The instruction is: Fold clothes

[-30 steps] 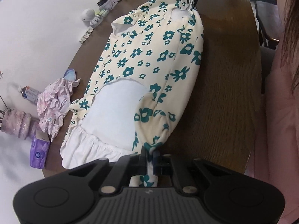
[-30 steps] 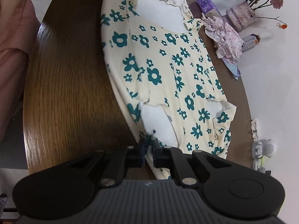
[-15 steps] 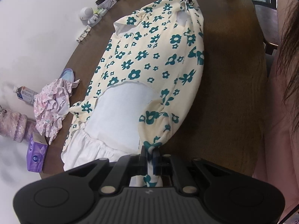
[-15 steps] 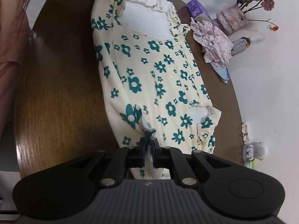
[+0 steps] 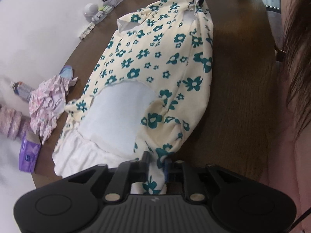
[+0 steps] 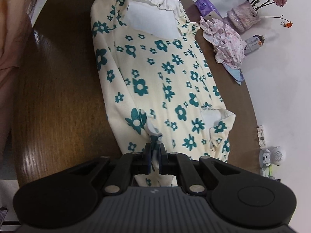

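Left wrist view: left gripper (image 5: 156,160) jaws have just been parting, floral garment (image 5: 155,73) fabric lying loosely between them on the wooden table (image 5: 243,97). Right gripper (image 6: 155,154) is pinching the opposite edge. Risk: one-sided release is letting the folded edge slump and skew. Both fingertips' contact is hiding under cloth.

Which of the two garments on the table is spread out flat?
The cream dress with teal flowers; the pink floral garment lies crumpled beside it near the table edge.
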